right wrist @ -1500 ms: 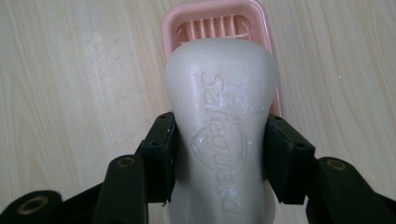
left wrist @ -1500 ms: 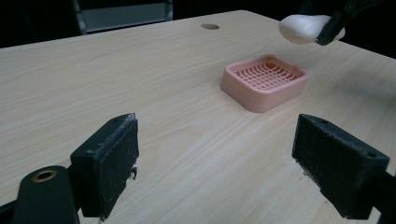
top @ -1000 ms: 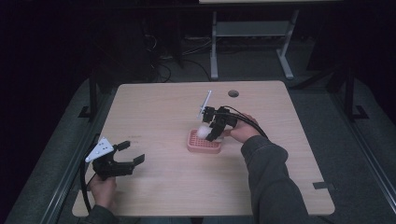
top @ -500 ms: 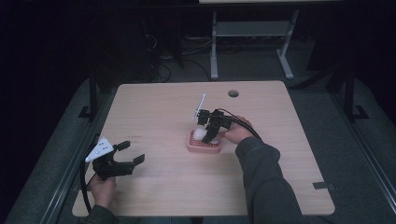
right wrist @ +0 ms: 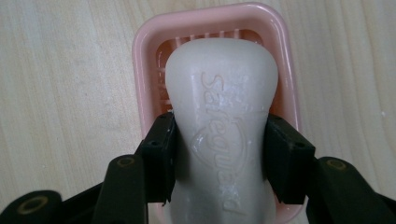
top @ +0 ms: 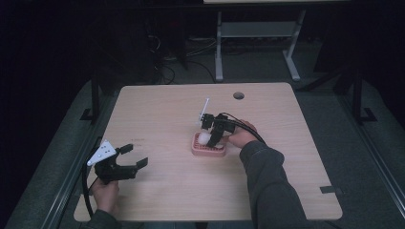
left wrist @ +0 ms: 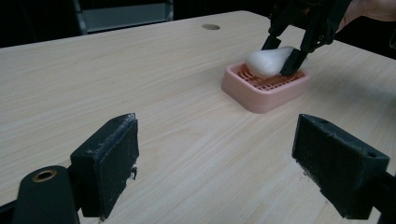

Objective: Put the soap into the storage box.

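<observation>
A white bar of soap [right wrist: 219, 135] is pinched at its waist between the pads of my right gripper [right wrist: 219, 154], which is shut on it. The soap hangs just over a pink soap dish [right wrist: 140, 60] with a slatted floor; whether it touches the slats I cannot tell. From the high view the right gripper [top: 213, 136] tilts down over the soap dish [top: 208, 150] in the table's middle, with the soap [top: 204, 138] at its tip. My left gripper [top: 133, 157] stands open near the front left, nothing between its pads [left wrist: 109, 161]. From there the soap [left wrist: 267, 60] and soap dish [left wrist: 261, 95] lie ahead to the right.
The light wooden table [top: 157, 114] has a round cable hole [top: 238, 95] at the back. A dark floor with cables and a metal desk frame [top: 219, 52] lies beyond the far edge. A black tape mark [top: 331, 189] sits near the front right corner.
My right gripper has come down and slightly nearer with the soap, from above the dish to low over it. The left gripper has kept still.
</observation>
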`<act>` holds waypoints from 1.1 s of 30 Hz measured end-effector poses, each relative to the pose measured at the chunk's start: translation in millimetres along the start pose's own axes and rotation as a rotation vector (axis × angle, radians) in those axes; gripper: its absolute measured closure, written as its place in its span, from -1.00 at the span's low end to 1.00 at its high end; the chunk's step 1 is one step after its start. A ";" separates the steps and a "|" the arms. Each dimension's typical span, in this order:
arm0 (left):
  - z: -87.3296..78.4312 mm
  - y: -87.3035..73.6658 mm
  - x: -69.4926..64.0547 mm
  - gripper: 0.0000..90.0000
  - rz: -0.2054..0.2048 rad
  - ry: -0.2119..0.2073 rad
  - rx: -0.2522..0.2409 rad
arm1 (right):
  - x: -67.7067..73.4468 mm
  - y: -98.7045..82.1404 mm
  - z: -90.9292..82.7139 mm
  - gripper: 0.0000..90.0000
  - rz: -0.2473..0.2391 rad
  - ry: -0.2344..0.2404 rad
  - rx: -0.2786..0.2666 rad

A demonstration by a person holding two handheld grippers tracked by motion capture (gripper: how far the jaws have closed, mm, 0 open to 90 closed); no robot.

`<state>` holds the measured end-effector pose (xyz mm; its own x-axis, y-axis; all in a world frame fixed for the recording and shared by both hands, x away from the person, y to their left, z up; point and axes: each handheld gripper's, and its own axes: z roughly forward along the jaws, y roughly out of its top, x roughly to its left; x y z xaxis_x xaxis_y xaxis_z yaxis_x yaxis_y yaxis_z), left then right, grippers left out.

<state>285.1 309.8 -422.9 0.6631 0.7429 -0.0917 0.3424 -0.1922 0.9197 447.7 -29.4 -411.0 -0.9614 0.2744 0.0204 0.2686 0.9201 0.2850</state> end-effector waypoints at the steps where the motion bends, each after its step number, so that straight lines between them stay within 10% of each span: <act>1: 0.0 0.0 0.0 -0.69 -0.001 0.000 0.000 | 0.0 0.1 1.2 0.08 0.000 -0.002 0.002; 33: -0.2 0.0 0.1 -0.69 -0.002 0.002 -0.002 | 1.5 3.7 10.4 0.07 -0.003 0.003 0.002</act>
<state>285.0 310.0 -422.8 0.6608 0.7448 -0.0931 0.3427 -0.1890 0.9202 447.9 -22.7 -419.9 -0.9625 0.2704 0.0225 0.2655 0.9216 0.2830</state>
